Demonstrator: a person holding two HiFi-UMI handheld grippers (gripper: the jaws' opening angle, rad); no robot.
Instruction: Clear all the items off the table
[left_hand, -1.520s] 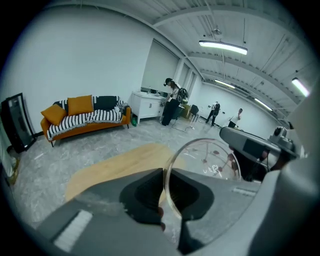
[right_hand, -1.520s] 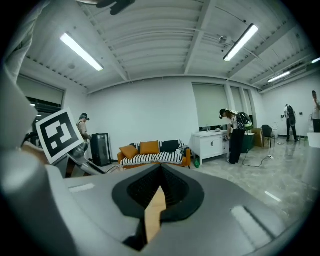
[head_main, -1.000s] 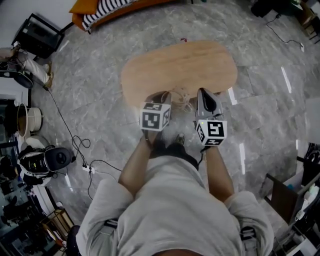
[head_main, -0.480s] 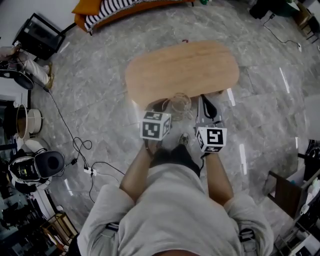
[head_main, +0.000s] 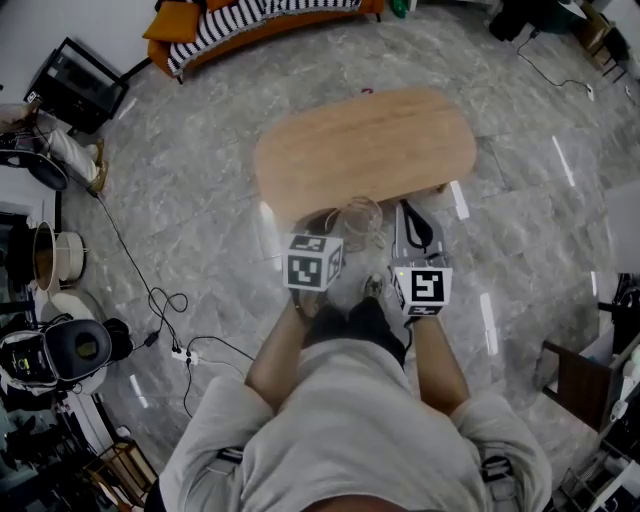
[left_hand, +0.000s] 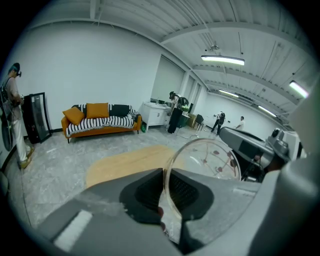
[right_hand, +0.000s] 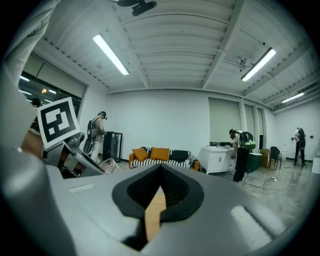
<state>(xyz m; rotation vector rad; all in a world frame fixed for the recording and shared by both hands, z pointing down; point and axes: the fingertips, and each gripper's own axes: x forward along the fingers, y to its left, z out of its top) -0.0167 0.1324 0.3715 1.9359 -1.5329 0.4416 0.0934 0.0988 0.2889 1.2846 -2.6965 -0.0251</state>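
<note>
Glass bowl (head_main: 362, 222) hangs off the table (head_main: 365, 145), just past its near edge, beside left gripper (head_main: 335, 225). Left gripper view: jaws clamp the bowl's rim. Right gripper view: right gripper (right_hand: 159, 172) jaws nearly together, wood-coloured sliver in the gap.

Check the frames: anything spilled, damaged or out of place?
Nothing spilled or broken shows. Only oddity: the clear glass bowl hangs by one thin wall, pinched in the left gripper, at the near edge of the table, partly over hard floor.

glass (head_main: 360, 222) now off table (head_main: 365, 150)
</note>
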